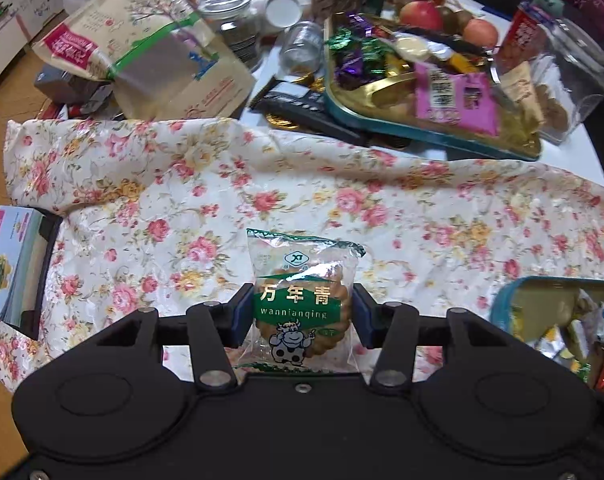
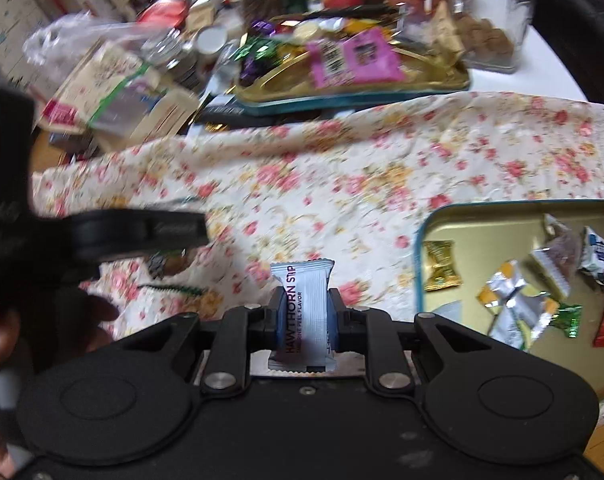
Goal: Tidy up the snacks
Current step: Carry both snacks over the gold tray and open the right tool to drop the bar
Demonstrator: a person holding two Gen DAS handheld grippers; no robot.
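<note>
My left gripper (image 1: 300, 314) is shut on a clear green-labelled biscuit packet (image 1: 302, 300) and holds it above the floral cloth (image 1: 262, 184). My right gripper (image 2: 306, 316) is shut on a white hawthorn strip bar (image 2: 305, 312), held upright over the cloth (image 2: 341, 160). A teal-rimmed gold tin (image 2: 481, 224) with several wrapped snacks lies to the right of the right gripper; its corner shows in the left wrist view (image 1: 501, 300). The left gripper appears blurred at the left of the right wrist view (image 2: 102, 236).
A second gold tray (image 1: 381, 96) piled with candies and a pink packet (image 1: 453, 98) sits at the back. Paper bags (image 1: 150, 52), jars (image 1: 230, 4), apples (image 1: 421, 14) and a clear biscuit container (image 1: 569, 68) crowd the far table. A box of cards (image 1: 14, 268) lies left.
</note>
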